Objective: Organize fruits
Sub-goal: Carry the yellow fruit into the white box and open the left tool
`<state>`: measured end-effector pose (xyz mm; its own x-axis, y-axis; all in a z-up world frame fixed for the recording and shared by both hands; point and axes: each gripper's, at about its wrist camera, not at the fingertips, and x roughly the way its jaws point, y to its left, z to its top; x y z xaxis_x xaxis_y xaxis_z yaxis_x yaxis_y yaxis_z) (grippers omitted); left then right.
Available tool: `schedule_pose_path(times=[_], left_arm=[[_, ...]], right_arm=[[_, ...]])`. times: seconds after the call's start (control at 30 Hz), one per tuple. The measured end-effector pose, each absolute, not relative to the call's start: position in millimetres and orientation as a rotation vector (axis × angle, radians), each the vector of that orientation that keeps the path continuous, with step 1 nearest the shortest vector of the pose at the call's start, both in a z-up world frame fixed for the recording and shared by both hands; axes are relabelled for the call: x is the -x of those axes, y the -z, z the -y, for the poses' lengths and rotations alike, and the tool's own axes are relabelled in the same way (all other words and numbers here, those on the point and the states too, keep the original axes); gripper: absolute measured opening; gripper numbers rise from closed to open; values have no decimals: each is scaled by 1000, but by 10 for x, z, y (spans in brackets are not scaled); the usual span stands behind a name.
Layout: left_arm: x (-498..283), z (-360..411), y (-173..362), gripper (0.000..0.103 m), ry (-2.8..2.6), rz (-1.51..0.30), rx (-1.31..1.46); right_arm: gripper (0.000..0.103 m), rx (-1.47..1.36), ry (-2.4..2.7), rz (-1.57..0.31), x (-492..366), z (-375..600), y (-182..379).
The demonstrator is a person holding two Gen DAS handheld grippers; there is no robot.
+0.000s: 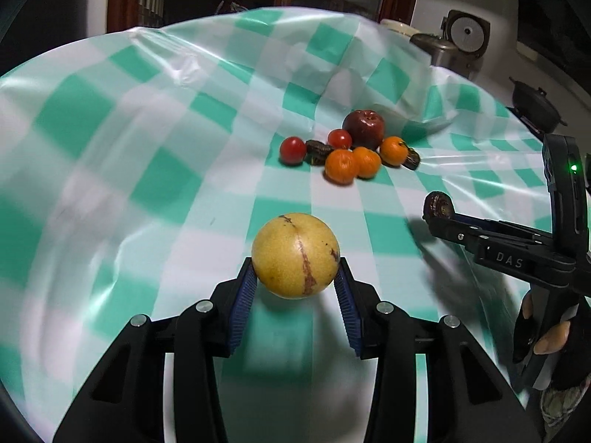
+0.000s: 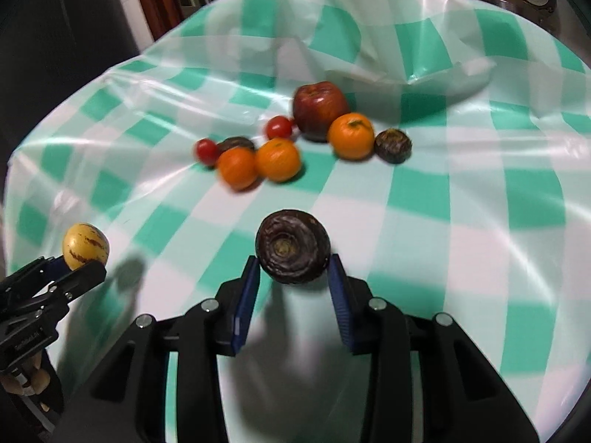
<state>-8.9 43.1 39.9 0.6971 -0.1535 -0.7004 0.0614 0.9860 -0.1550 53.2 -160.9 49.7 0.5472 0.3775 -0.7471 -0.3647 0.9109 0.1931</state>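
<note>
Left gripper (image 1: 295,277) clamps the yellow fruit (image 1: 295,254), brown-streaked, frame centre. Right gripper (image 2: 293,271) clamps a dark wrinkled fruit (image 2: 292,245). Both are lifted over the green-checked cloth (image 2: 461,221). Beyond, upper centre: red apple (image 2: 319,109), three oranges (image 2: 351,134), two tomatoes (image 2: 279,127), clustered.

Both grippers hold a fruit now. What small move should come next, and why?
Probably carry the right gripper forward and set its dark fruit beside the loose dark fruit by the pile. Like seems to go with like there, while the left gripper holds the only yellow fruit.
</note>
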Motion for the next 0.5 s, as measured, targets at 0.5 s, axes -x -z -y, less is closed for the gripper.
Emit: schedule_pose_path(times=[0.5], left_arm=[[2692, -1655, -603, 41, -90, -685, 219]], right_arm=[[39, 63, -867, -805, 1649, 404, -915]])
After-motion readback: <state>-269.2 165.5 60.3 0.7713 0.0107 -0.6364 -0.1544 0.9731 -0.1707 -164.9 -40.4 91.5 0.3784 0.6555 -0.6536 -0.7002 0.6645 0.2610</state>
